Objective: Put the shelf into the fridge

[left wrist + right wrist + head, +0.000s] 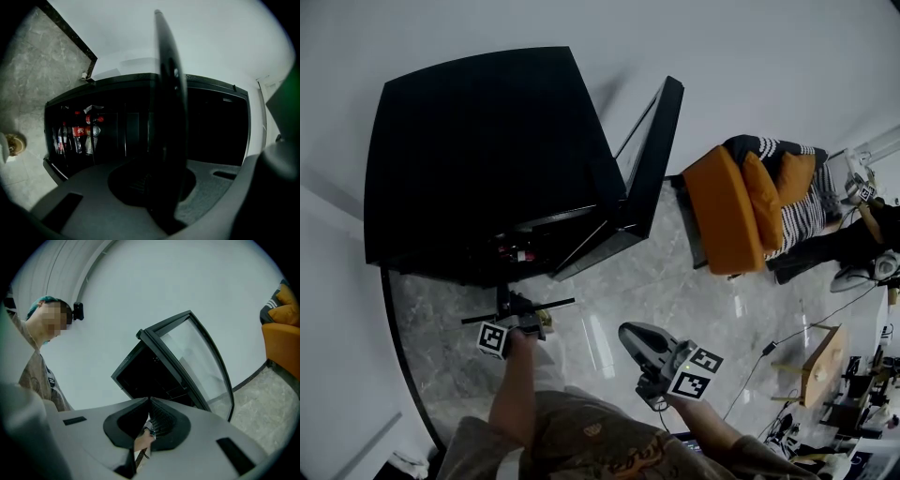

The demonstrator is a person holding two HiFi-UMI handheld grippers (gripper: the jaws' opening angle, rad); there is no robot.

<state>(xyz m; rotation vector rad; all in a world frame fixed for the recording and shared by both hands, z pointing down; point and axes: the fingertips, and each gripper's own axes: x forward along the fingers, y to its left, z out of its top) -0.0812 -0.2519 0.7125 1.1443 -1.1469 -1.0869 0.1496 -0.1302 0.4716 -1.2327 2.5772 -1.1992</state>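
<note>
The black fridge stands against the wall with its glass door swung open to the right. My left gripper is shut on a thin dark shelf, held low in front of the open fridge. In the left gripper view the shelf runs edge-on up the middle, and the fridge shows bottles at its left. My right gripper hangs to the right of the shelf, shut and holding nothing. In the right gripper view its jaws meet, facing the fridge and door.
An orange armchair with striped cushions stands right of the door. A wooden stool and cables lie at the far right. The floor is grey marble with a dark border along the wall. The person's torso fills the left of the right gripper view.
</note>
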